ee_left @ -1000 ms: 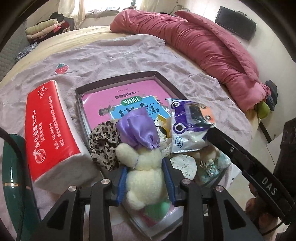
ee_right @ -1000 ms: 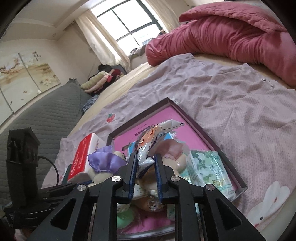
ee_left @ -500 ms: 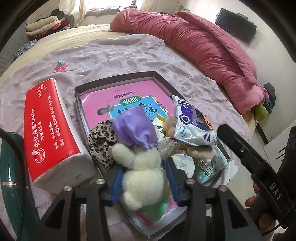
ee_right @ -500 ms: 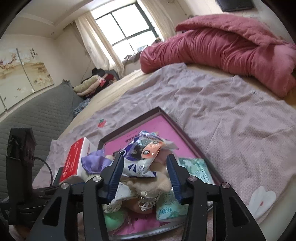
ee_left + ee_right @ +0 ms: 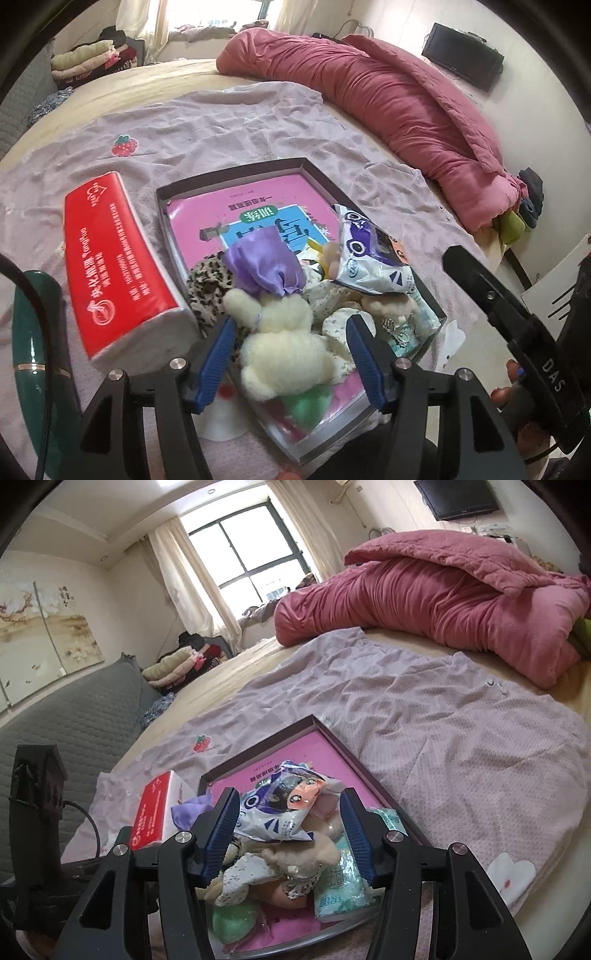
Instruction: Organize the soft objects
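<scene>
The plush (image 5: 284, 343) lies in the tray (image 5: 229, 177) at its near end, purple pouch (image 5: 264, 267) against its head, leopard cloth (image 5: 208, 288) just beside. On top of the heap sits the snack bag (image 5: 280, 808), resting on a beige toy (image 5: 303, 856), with a green ball (image 5: 232, 919) and a mint tissue pack (image 5: 340, 893) at the near edge. So the tray looks well filled, all piled at one end over a pink book (image 5: 258, 206).

Left gripper (image 5: 291, 358): jaws opening, plush between them, pads off it. Right gripper (image 5: 288, 830): jaws opening too, the snack bag between them, untouched.

What's left, by my reckoning: the red tissue pack (image 5: 118, 266) lies outside on the bed sheet (image 5: 221, 125), touching the tray's left wall. The heap itself could use spreading.
</scene>
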Demonstrator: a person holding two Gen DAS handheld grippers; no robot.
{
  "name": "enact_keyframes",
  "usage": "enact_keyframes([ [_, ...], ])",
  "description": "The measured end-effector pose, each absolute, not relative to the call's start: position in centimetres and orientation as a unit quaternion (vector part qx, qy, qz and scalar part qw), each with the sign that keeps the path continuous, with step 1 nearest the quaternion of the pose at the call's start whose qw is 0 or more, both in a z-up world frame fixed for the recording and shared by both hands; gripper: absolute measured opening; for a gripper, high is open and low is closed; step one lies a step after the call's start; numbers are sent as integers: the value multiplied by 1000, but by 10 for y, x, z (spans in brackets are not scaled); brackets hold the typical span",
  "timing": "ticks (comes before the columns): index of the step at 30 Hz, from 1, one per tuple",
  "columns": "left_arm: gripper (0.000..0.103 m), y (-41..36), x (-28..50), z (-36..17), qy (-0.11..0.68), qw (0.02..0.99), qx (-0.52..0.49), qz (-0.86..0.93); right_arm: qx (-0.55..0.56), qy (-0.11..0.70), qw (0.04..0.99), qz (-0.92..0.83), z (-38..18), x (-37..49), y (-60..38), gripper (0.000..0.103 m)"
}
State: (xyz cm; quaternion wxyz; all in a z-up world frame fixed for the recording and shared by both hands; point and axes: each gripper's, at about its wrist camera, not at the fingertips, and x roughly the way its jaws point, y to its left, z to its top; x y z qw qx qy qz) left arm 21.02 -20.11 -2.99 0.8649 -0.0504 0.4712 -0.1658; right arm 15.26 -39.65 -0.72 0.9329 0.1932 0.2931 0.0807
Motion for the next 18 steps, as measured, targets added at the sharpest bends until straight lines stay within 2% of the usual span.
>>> enact_keyframes([
  [2, 62, -197, 210, -29, 472, 865, -52, -162, 191, 292, 934, 81, -5, 151, -395, 63],
  [18, 62, -166, 194, -24, 470, 868, -70, -146, 141, 307, 940, 51, 13, 132, -365, 71],
])
